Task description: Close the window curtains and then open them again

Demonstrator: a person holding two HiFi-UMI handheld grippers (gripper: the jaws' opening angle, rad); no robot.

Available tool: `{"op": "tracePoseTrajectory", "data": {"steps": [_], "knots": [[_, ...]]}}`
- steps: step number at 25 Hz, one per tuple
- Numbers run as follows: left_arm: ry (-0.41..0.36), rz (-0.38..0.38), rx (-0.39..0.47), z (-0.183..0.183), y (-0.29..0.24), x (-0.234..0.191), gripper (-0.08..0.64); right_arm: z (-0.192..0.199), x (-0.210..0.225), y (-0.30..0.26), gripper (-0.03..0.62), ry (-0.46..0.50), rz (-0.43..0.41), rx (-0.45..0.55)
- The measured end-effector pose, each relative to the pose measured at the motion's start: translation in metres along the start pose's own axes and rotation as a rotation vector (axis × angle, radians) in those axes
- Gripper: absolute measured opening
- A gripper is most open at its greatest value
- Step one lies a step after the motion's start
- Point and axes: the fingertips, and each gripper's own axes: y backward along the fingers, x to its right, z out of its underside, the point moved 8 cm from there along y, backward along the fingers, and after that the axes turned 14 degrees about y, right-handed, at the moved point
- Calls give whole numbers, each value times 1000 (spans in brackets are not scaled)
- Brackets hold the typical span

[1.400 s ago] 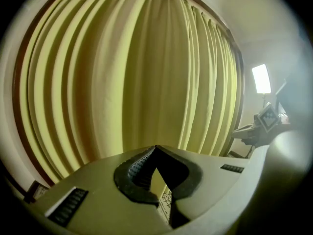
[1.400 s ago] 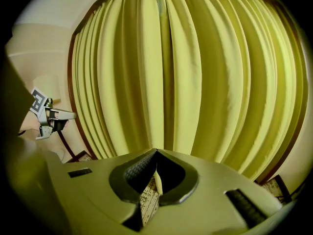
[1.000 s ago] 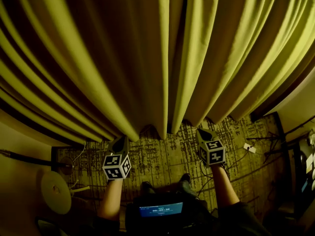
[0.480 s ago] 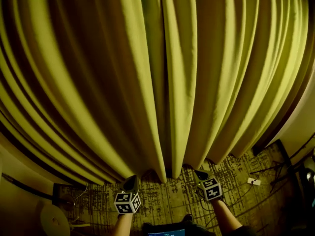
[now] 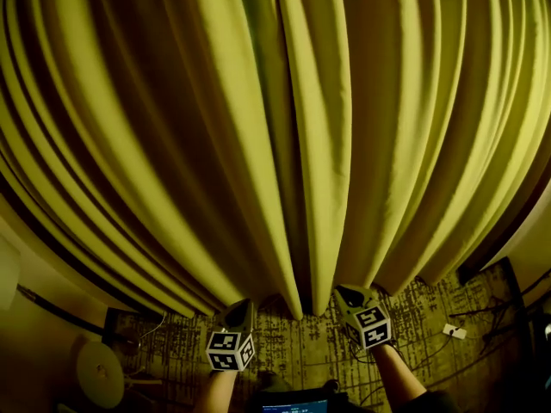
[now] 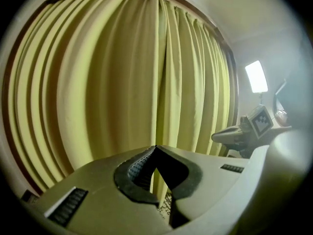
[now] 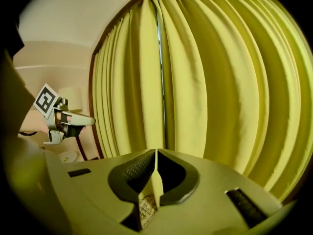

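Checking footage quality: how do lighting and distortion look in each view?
Head view: dim, yellow-tinted, curtains bowed by fisheye, floor murky. Left gripper view: black round vignette, a light blown out, right side hazy. Right gripper view: curtains brighter, evenly lit, strongly curved.

Dim yellow light, deep shadows between the curtains' (image 5: 318, 144) folds, fisheye-bent edges.
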Motion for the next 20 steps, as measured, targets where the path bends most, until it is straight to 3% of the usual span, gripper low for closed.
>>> {"op": "tracePoseTrajectory", "data": {"steps": [5, 13, 17, 20], "knots": [[-18, 17, 40, -35, -5, -7, 0, -88, 11, -15, 135, 95, 40, 195], [-18, 92, 108, -97, -26, -23, 0, -276, 30, -41, 302, 272, 165, 525], [-49, 139, 141, -125, -26, -28, 0, -362, 17, -43, 403, 366, 251, 623], [-70, 182, 158, -151, -27, -29, 0, -408, 18, -53, 437, 399, 325, 673]]}}
